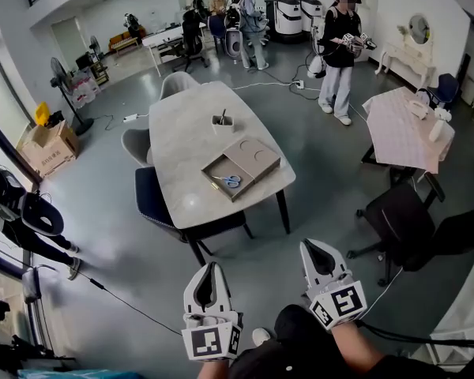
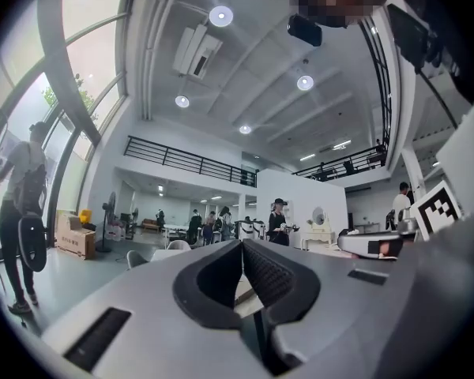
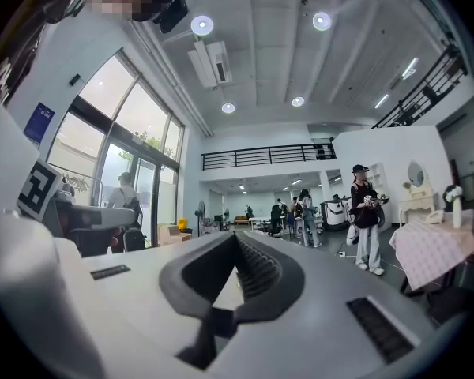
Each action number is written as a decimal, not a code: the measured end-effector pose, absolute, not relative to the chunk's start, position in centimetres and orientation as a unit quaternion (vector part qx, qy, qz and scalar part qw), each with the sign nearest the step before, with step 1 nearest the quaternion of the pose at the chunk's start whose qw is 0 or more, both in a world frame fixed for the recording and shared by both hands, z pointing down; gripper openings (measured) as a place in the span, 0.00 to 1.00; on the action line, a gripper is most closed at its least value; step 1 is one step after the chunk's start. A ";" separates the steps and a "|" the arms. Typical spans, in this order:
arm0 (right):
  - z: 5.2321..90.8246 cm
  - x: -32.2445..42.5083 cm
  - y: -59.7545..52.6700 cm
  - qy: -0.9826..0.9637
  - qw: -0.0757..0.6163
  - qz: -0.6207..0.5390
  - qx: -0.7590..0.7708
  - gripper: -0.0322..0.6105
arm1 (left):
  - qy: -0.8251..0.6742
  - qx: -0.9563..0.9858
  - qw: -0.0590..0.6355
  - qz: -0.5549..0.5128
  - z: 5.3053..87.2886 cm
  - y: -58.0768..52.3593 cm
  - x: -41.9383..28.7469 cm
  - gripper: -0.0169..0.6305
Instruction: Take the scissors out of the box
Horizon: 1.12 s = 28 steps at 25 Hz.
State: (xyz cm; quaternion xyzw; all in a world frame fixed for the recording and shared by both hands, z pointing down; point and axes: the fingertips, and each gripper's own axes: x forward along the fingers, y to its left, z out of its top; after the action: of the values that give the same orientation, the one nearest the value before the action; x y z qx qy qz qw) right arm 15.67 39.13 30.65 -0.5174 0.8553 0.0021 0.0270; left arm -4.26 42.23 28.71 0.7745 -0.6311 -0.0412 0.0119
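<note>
A pair of scissors (image 1: 230,181) with blue handles lies in the open tray of a flat tan box (image 1: 253,159). The box sits on the grey table (image 1: 189,133) in the middle of the room. Both grippers are held low at the bottom of the head view, well short of the table. My left gripper (image 1: 212,265) has its jaws together with nothing between them, and its tips (image 2: 241,242) meet in the left gripper view. My right gripper (image 1: 306,245) is also shut and empty, its tips (image 3: 235,234) closed in the right gripper view.
A small white holder (image 1: 223,121) stands on the table behind the box. Grey chairs (image 1: 136,144) and a dark one (image 1: 152,196) ring the table's left side. A black office chair (image 1: 399,219) and a pink-clothed table (image 1: 403,129) are at the right. Several people stand at the back.
</note>
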 end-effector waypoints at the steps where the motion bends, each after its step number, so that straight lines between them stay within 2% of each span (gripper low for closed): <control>1: 30.8 15.5 39.2 0.855 0.026 0.000 -0.519 0.04 | -0.631 0.775 0.014 -0.041 28.8 42.2 -4.5 0.05; 12: 32.0 14.2 34.6 0.859 0.024 -0.007 -0.512 0.04 | -0.637 0.769 0.018 -0.041 29.9 38.0 -6.0 0.05; 28: 31.5 13.8 19.6 0.863 0.023 -0.011 -0.504 0.04 | -0.647 0.762 0.020 -0.029 29.5 23.5 -6.8 0.05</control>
State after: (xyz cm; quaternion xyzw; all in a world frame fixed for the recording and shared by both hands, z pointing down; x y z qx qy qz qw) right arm 13.78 19.64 31.49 -0.5041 0.8633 -0.0114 0.0233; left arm -6.76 23.46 29.53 0.7617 -0.6470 -0.0294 0.0205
